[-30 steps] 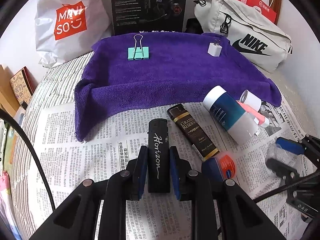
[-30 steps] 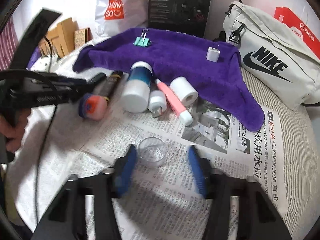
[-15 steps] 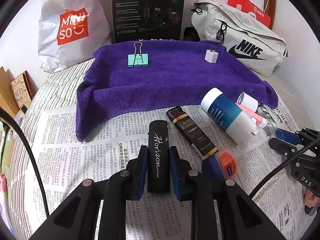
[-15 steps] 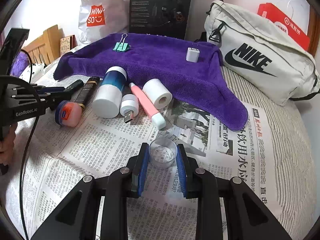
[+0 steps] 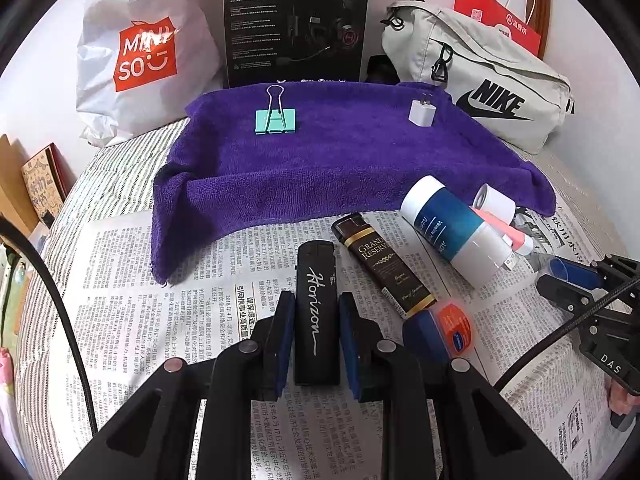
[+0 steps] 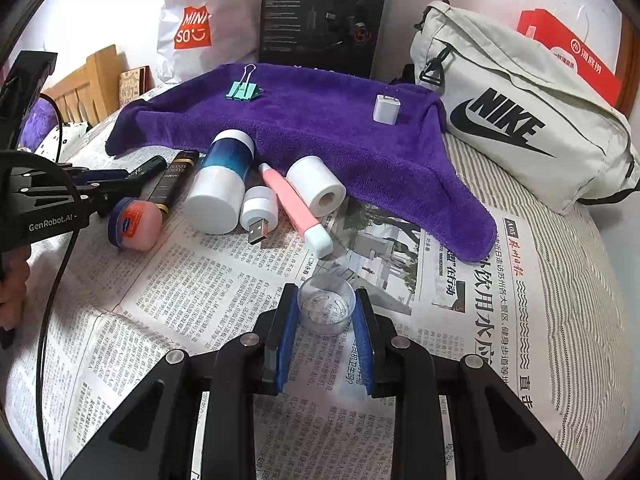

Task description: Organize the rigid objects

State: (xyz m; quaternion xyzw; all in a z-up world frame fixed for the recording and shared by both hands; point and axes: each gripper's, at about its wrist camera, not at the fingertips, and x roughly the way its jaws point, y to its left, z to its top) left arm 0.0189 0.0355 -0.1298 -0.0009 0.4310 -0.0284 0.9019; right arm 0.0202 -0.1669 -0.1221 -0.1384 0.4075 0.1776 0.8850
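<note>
Newspaper (image 6: 168,312) covers the bed, with 2 items already sorted onto the purple towel (image 5: 340,160). Left gripper (image 5: 314,320) clamps the black Horizon lighter (image 5: 316,300); right gripper (image 6: 326,312) pinches the clear cup (image 6: 326,304), likely bound there too.

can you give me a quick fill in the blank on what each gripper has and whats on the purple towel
1. The left gripper is shut on the black ____ lighter.
2. The right gripper is shut on a clear plastic ____.
3. On the purple towel lie a white charger plug and a mint green ____.

Missing: Horizon; cup; binder clip
</note>
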